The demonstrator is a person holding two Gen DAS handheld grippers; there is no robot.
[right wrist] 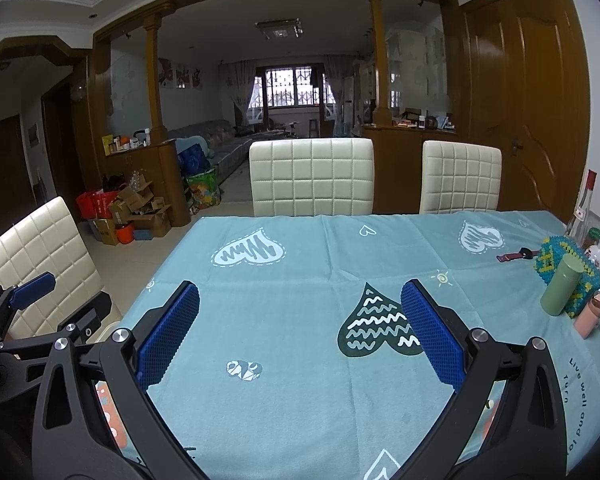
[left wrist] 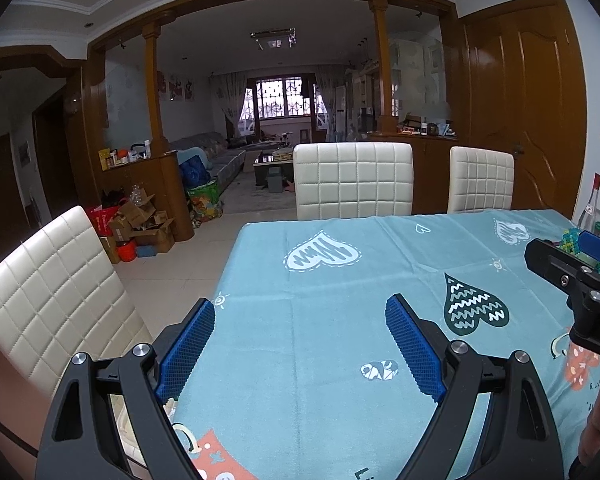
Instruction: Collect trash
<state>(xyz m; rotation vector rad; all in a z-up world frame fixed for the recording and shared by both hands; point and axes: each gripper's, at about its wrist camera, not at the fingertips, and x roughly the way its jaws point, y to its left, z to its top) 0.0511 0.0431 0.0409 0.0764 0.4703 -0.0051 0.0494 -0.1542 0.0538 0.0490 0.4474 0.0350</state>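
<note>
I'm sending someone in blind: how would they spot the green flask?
Start at the dining table with the blue heart-print cloth and go to its right edge. Among the clutter there, the flask leans against a blue beaded box; it is the only plain sage-green cylinder, beside a pink bottle.

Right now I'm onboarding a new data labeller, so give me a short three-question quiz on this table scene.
1. True or false: the left hand-held gripper is shut on a piece of trash.
2. Multiple choice: in the right wrist view, the green cylinder bottle stands A) at the table's right side, against the beaded box; B) on a chair; C) on the floor by the cardboard boxes.
3. Fill in: the tablecloth is light blue with ____ shapes printed on it.

Key: 1 false, both it and the right hand-held gripper are open and hold nothing. 2 A. 3 heart.
</note>
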